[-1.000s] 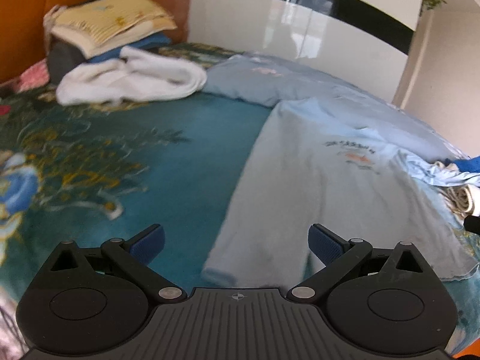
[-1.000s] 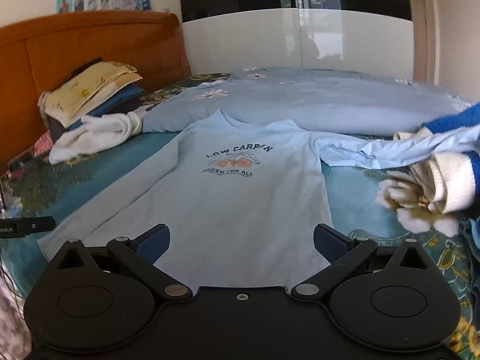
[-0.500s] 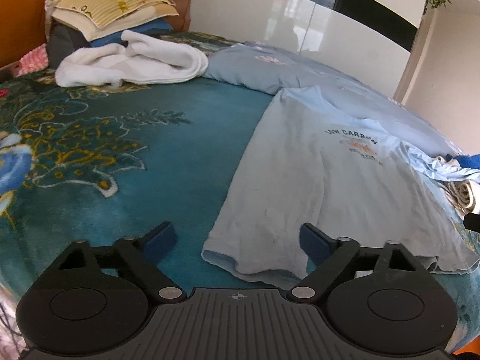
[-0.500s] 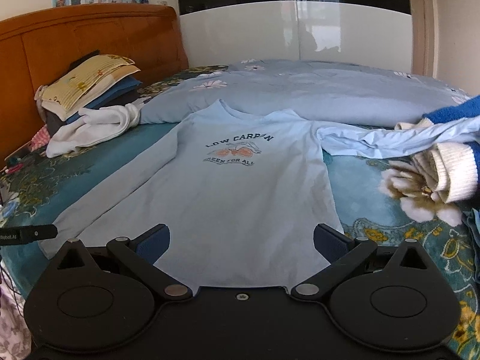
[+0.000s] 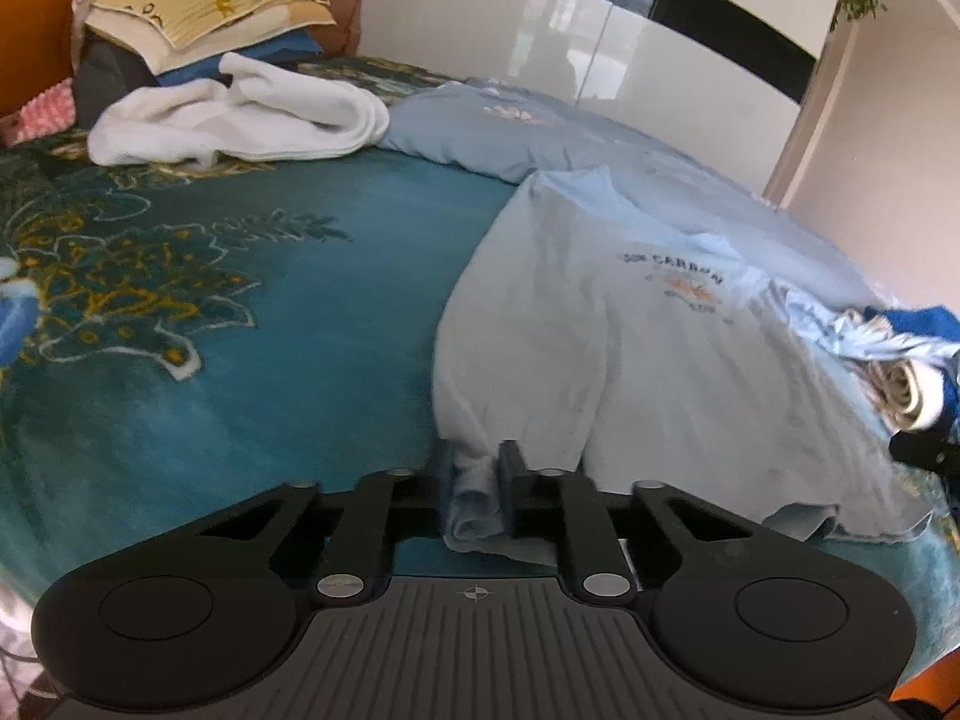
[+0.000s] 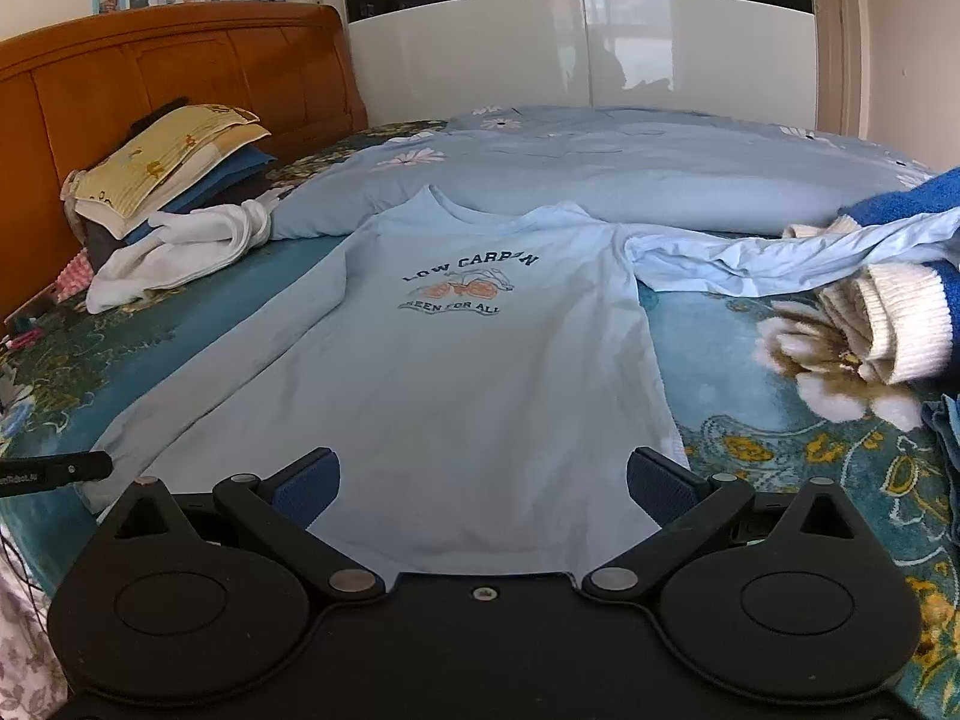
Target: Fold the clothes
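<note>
A light blue long-sleeve shirt (image 6: pixel 456 384) with a printed chest lies face up on the teal bedspread (image 6: pixel 780 444); it also shows in the left wrist view (image 5: pixel 648 360). My left gripper (image 5: pixel 477 468) is shut on the cuff end of the shirt's left sleeve (image 5: pixel 474 498), and the cloth bunches between the jaws. My right gripper (image 6: pixel 480 480) is open and empty, hovering over the shirt's bottom hem. The tip of the left gripper (image 6: pixel 54 471) shows at the left edge of the right wrist view. The shirt's other sleeve (image 6: pixel 750 258) stretches to the right.
A white towel (image 5: pixel 240 120) and a stack of folded linens (image 5: pixel 198 24) sit near the wooden headboard (image 6: pixel 150 78). A blue floral duvet (image 6: pixel 630 174) lies behind the shirt. A blue and cream knit garment (image 6: pixel 900 312) lies at the right.
My left gripper moved forward onto the sleeve cuff and closed on it, bunching the cloth. My right gripper stayed open and drew slightly closer to the hem.
</note>
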The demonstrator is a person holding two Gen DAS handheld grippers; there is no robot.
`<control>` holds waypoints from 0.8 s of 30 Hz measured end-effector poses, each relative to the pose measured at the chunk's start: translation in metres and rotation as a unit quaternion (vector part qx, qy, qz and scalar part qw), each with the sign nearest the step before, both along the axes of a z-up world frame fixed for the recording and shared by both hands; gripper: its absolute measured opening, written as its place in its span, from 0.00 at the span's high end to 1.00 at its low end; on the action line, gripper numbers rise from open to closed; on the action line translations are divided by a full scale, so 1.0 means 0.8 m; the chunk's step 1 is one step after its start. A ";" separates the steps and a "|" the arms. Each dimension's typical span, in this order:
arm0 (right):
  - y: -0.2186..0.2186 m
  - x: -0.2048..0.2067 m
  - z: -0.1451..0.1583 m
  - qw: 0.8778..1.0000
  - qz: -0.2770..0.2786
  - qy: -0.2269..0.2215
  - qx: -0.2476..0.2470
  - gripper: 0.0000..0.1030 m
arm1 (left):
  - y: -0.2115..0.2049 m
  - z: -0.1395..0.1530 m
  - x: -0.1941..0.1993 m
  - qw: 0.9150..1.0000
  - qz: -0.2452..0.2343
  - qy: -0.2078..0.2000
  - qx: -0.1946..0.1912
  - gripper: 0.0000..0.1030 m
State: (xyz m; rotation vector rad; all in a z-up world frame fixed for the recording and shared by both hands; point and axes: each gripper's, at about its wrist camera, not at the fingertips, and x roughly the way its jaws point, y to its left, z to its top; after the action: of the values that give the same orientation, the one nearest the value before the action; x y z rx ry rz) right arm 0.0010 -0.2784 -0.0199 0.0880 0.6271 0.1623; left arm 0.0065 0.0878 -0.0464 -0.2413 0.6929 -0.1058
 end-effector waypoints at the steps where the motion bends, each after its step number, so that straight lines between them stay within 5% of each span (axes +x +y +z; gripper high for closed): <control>1: -0.001 0.000 0.000 1.000 -0.001 0.001 0.000 0.01 | 0.001 0.001 0.000 1.000 0.002 -0.002 0.001 0.92; 5: -0.005 0.000 -0.002 1.000 -0.006 0.005 0.004 0.01 | 0.010 0.009 -0.001 1.000 0.019 -0.016 0.004 0.94; 10: -0.009 0.001 -0.002 1.000 -0.009 0.006 0.003 0.01 | 0.032 0.035 0.009 0.995 0.060 -0.052 0.059 0.94; 18: -0.015 0.001 -0.005 1.000 -0.014 0.008 0.002 0.01 | 0.088 0.078 0.066 0.971 0.137 -0.089 0.177 0.94; 24: -0.019 0.007 -0.008 1.000 -0.020 0.015 0.003 0.01 | 0.122 0.096 0.108 0.954 0.166 -0.088 0.232 0.94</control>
State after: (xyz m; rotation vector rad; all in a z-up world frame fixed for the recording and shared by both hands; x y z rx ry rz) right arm 0.0069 -0.2938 -0.0259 0.1089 0.6535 0.1247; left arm 0.0929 0.1851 0.0304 0.1064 0.4748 0.3517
